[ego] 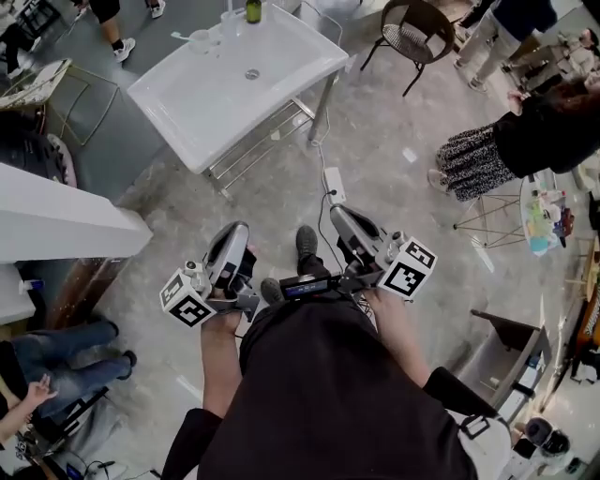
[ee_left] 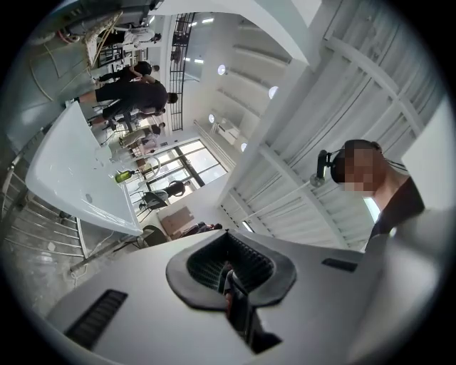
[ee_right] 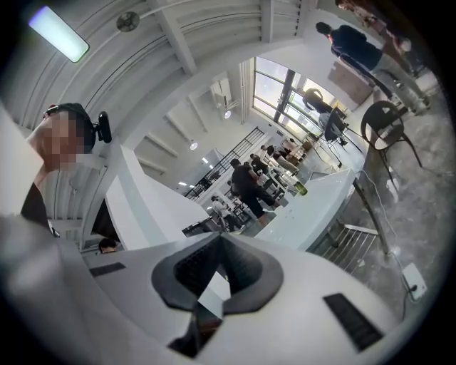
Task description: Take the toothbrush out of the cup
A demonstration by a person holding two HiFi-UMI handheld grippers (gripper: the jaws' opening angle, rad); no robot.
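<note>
A white sink table stands at the top of the head view. Near its far edge is a clear cup with a white toothbrush leaning out to the left. A green bottle stands beside it. Both grippers are held close to the person's body, well short of the sink. My left gripper is shut and empty, its pads together in the left gripper view. My right gripper is shut too, with nothing between its pads. The sink and bottle show far off.
A power strip and its cable lie on the concrete floor between me and the sink. A round dark chair stands at the top right. People stand at the right. A white counter is at the left.
</note>
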